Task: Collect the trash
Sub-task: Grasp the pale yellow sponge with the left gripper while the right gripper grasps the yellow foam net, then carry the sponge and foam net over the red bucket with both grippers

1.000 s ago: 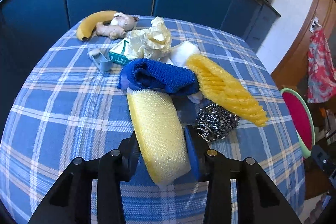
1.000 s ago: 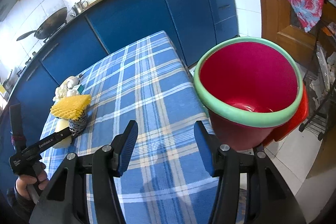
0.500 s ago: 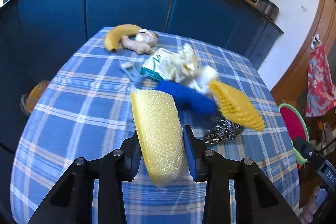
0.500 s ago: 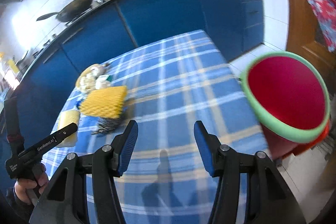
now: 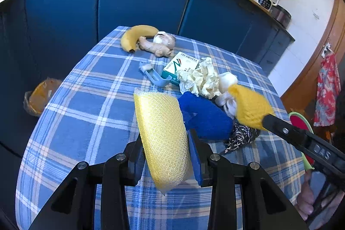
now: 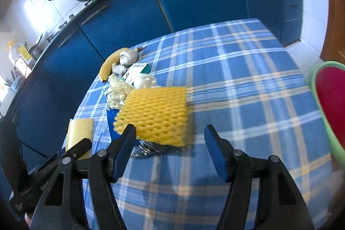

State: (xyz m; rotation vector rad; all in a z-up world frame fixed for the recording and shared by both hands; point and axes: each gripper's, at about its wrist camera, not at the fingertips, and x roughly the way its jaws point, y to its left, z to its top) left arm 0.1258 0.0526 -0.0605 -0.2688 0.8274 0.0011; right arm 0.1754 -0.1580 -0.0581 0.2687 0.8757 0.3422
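Covering the tabletop [image 5: 90, 100] is a blue plaid cloth, with glossy blue kitchen cabinets [image 5: 140, 3] behind. One curved banana [image 5: 133, 36], one knobbly ginger root [image 5: 155, 47] and one carton [image 5: 180, 67] lie there. The left tongs [image 5: 166, 156] grip a yellow bubble-wrap pad [image 5: 161, 135] above the cloth; the right tongs [image 6: 170, 143] gape open near one yellow foam net [image 6: 155, 111] lying on a steel scourer [image 6: 148, 149].

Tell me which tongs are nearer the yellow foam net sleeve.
Right. The right tongs hang open just before the yellow foam net sleeve; the left tongs, gripping a yellow bubble-wrap roll, sit farther aside.
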